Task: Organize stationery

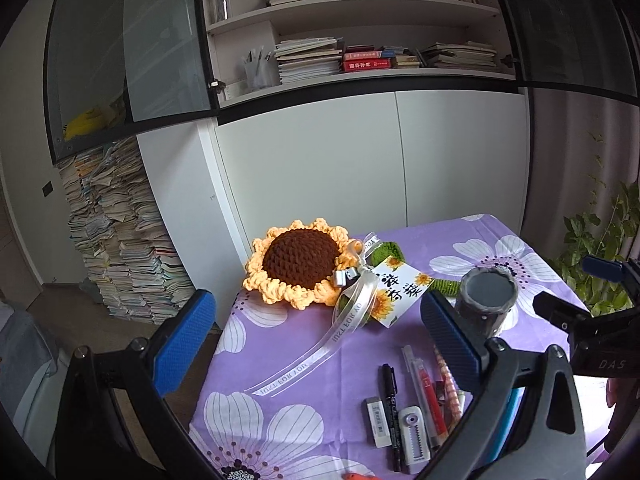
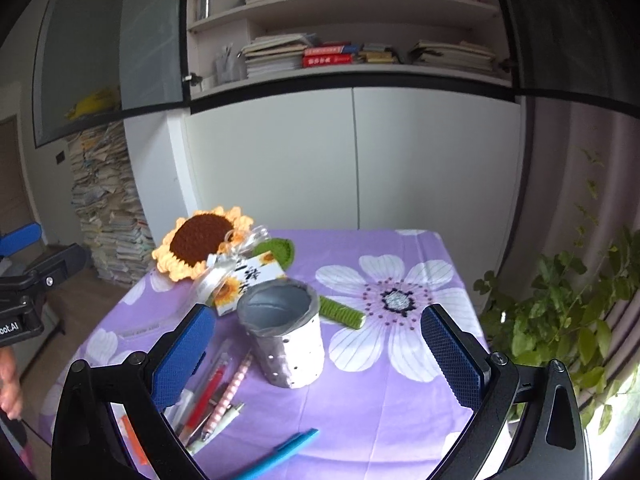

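"JUST FOR YOU" is read on the white satin ribbon [image 1: 352, 312] beside the crocheted yellow-and-brown sunflower [image 1: 300, 264]; both the left gripper [image 1: 320, 344] and the right gripper [image 2: 320, 356] are held apart, empty.

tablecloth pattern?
Purple tablecloth with big white flowers; clearest in the right wrist view.

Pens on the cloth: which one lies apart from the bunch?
The blue pen, alone on the purple cloth below the pen holder; the red pen and pink checked pen lie bunched together.
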{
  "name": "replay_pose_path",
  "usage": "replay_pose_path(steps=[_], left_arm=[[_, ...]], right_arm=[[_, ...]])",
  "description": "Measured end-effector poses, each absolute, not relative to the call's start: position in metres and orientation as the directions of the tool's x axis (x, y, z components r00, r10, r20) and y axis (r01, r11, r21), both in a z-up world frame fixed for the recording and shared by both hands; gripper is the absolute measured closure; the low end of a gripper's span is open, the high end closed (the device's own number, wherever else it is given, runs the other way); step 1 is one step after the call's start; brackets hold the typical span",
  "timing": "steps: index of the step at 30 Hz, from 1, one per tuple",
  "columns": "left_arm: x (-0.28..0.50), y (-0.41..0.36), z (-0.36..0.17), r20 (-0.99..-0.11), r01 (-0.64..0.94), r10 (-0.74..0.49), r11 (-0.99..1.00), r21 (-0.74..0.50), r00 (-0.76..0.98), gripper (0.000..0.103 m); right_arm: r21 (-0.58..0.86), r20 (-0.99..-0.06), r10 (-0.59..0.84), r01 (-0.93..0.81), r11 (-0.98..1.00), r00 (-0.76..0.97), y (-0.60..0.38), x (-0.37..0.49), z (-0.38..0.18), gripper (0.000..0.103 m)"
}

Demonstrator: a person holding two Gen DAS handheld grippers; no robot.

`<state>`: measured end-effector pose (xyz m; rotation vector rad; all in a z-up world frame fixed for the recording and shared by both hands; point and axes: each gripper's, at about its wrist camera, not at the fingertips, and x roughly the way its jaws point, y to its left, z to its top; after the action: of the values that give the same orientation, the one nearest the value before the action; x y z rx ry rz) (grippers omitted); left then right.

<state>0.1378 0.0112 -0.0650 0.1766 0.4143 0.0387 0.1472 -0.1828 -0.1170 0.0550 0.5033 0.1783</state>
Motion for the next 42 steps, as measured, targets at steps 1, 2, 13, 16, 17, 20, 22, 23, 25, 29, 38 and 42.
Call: replay_pose_path(steps=[1, 2, 13, 16, 17, 20, 22, 23, 25, 29, 38, 42], left_arm=[[0.141, 0.014, -0.068, -0.4, -0.01, 0.082, 0.984, 0.178, 0.913, 0.001], [0.144, 0.018, -0.071, -0.406, -0.017, 0.087, 0.985, 0.175, 0.91, 0.001], [0.174, 0.062, -0.097, -0.483, -0.088, 0.138, 0.988, 0.125, 0.865, 0.001], [0.179, 0.073, -0.1, -0.492, -0.107, 0.147, 0.988, 0.109, 0.858, 0.001], [0.181, 0.075, -0.101, -0.495, -0.109, 0.146, 0.989, 0.103, 0.857, 0.001], [0.184, 0.078, -0.103, -0.503, -0.108, 0.141, 0.99, 0.095, 0.853, 0.001], [0.184, 0.077, -0.104, -0.505, -0.107, 0.142, 0.989, 0.099, 0.851, 0.001], [0.184, 0.076, -0.104, -0.505, -0.104, 0.141, 0.989, 0.101, 0.851, 0.001], [0.181, 0.074, -0.103, -0.502, -0.099, 0.138, 0.99, 0.104, 0.854, 0.001], [0.175, 0.067, -0.097, -0.493, -0.078, 0.117, 0.992, 0.099, 0.862, 0.001], [0.154, 0.025, -0.094, -0.504, 0.053, 0.012, 0.992, 0.115, 0.863, 0.001], [0.146, -0.003, -0.095, -0.523, 0.132, -0.049, 0.984, 0.122, 0.851, 0.001]], right_arm=[[0.1, -0.498, 0.2, -0.174, 0.98, 0.844, -0.179, 0.153, -0.123, 0.0], [0.1, -0.519, 0.212, -0.187, 0.977, 0.828, -0.176, 0.159, -0.128, 0.0], [0.056, -0.687, 0.172, -0.184, 0.981, 0.706, -0.147, 0.222, -0.179, 0.0], [0.043, -0.704, 0.167, -0.194, 0.98, 0.69, -0.141, 0.23, -0.185, 0.0], [0.032, -0.706, 0.161, -0.196, 0.98, 0.689, -0.139, 0.232, -0.186, 0.003], [-0.008, -0.726, 0.126, -0.191, 0.982, 0.676, -0.132, 0.239, -0.189, 0.027], [-0.013, -0.739, 0.112, -0.181, 0.983, 0.665, -0.131, 0.244, -0.193, 0.032], [-0.012, -0.734, 0.11, -0.175, 0.985, 0.67, -0.131, 0.243, -0.192, 0.032], [-0.009, -0.717, 0.114, -0.173, 0.985, 0.687, -0.131, 0.24, -0.189, 0.032], [-0.031, -0.658, 0.098, -0.157, 0.987, 0.747, -0.141, 0.221, -0.167, 0.032], [-0.052, -0.698, -0.011, -0.035, 0.998, 0.716, -0.212, 0.165, -0.166, 0.032], [-0.048, -0.713, -0.015, -0.027, 0.998, 0.701, -0.239, 0.136, -0.179, 0.032]])
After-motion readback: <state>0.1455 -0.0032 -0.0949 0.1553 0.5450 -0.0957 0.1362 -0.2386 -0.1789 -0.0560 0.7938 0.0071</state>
